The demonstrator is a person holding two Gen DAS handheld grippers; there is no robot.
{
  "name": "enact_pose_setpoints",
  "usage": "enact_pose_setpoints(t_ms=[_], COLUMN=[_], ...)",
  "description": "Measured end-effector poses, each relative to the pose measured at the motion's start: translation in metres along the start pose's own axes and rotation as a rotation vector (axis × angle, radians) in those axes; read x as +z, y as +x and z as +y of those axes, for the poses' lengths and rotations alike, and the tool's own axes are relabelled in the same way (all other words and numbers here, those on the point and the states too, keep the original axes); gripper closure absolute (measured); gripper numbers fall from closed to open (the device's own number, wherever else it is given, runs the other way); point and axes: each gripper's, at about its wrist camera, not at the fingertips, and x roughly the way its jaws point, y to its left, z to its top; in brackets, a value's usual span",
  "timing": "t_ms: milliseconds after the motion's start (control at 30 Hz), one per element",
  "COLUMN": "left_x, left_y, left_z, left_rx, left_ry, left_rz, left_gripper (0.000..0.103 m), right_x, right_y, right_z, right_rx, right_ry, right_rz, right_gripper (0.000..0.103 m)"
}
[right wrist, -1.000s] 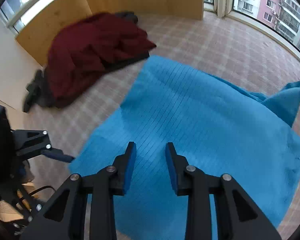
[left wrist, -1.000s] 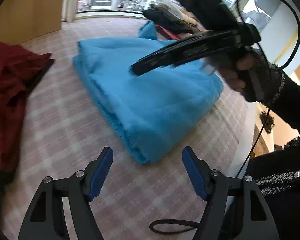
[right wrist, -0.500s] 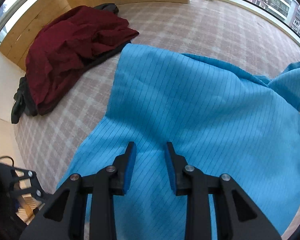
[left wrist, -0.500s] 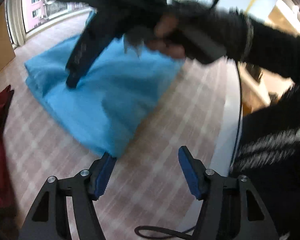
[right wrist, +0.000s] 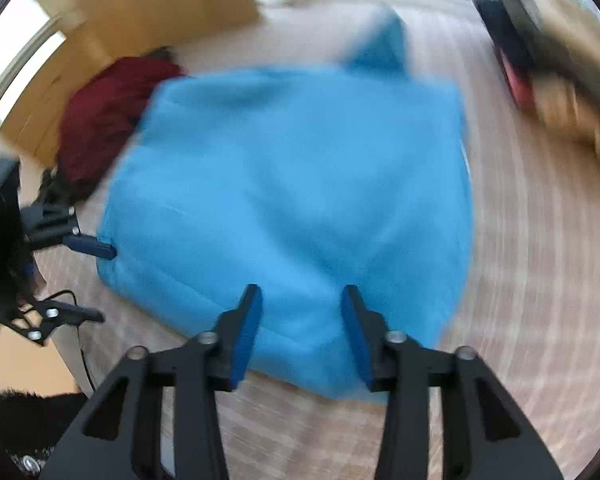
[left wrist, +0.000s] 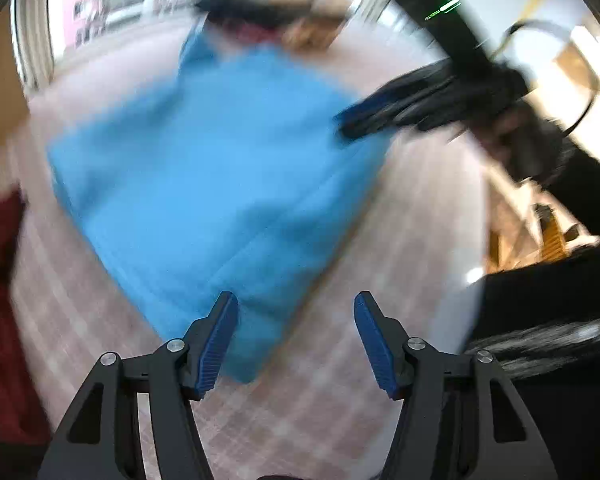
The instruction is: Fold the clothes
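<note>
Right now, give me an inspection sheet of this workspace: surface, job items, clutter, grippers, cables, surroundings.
Surface: plaid-covered table, pale pink checks; both views motion-blurred.
Job's things: blue garment lying folded on the table, one corner sticking up at its far edge.
Clutter: dark red clothes heaped at the blue garment's left; another blurred pile of clothes at far right.
Grippers: left gripper open, above the garment's near corner, holding nothing; right gripper open over the garment's near edge, holding nothing.
Cables: black cable looping from the right gripper's handle.
Surroundings: wooden panel, windows with buildings outside.
</note>
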Motion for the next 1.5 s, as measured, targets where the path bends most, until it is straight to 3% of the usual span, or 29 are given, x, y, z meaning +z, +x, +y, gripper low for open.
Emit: enact_pose_setpoints(t_ms=[67,133,167,233,300,400,600,733,867,1100,1233,1267,1367,1433,1467,1500], left_x=[0.000,0.009,0.013,0.027,0.042,0.064,0.081,0.083,0.079,0.079,0.077,0.077,0.078,0.080,0.082,0.083], left_y=[-0.004,-0.026,-0.041,-0.065,-0.072,-0.055,-0.025,-0.013,0.006,0.019,0.020,0.020,0.022,0.022,0.023,0.023], left_z=[0.008,0.013,0.016,0.026,0.047,0.081,0.111,0.131,0.147,0.131,0.127,0.126,0.120,0.116,0.114,0.114], left_rx=[-0.024,-0.013,0.011,0.117,0.223,0.253,0.323,0.338,0.295,0.301,0.294,0.297,0.316,0.306,0.299,0.290], left_ry=[-0.066,-0.133,-0.157,-0.215,-0.303,-0.444,-0.539,-0.571,-0.599,-0.482,-0.459,-0.459,-0.452,-0.437,-0.430,-0.429], left_rz=[0.001,-0.035,-0.084,-0.178,-0.248,-0.230,-0.229,-0.208,-0.172,-0.185,-0.207,-0.214,-0.229,-0.230,-0.230,-0.232], left_gripper=[0.047,0.047,0.045,0.022,0.020,0.020,0.020,0.020,0.020,0.018,0.036,0.045,0.052,0.061,0.075,0.083], right_x=[0.001,0.008,0.012,0.026,0.041,0.068,0.096,0.099,0.097,0.085,0.084,0.084,0.087,0.088,0.087,0.087], right_y=[0.003,-0.014,-0.024,-0.042,-0.045,-0.034,0.005,0.023,0.024,0.028,0.031,0.032,0.032,0.031,0.030,0.031], right_z=[-0.005,-0.003,-0.003,-0.013,-0.029,-0.054,-0.076,-0.084,-0.083,-0.061,-0.054,-0.053,-0.050,-0.047,-0.046,-0.045], right_rx=[0.017,0.000,-0.012,-0.049,-0.080,-0.103,-0.086,-0.103,-0.083,-0.044,-0.050,-0.053,-0.045,-0.017,-0.009,-0.003], right_ry=[0.020,0.011,0.007,0.021,0.053,0.103,0.100,0.077,0.079,-0.059,-0.137,-0.151,-0.155,-0.166,-0.163,-0.156], right_rz=[0.007,-0.058,-0.100,-0.214,-0.264,-0.269,-0.191,-0.147,-0.202,-0.263,-0.270,-0.270,-0.266,-0.263,-0.258,-0.249], right_gripper=[0.061,0.059,0.048,0.032,0.031,0.031,0.031,0.030,0.022,0.021,0.022,0.022,0.026,0.052,0.061,0.062])
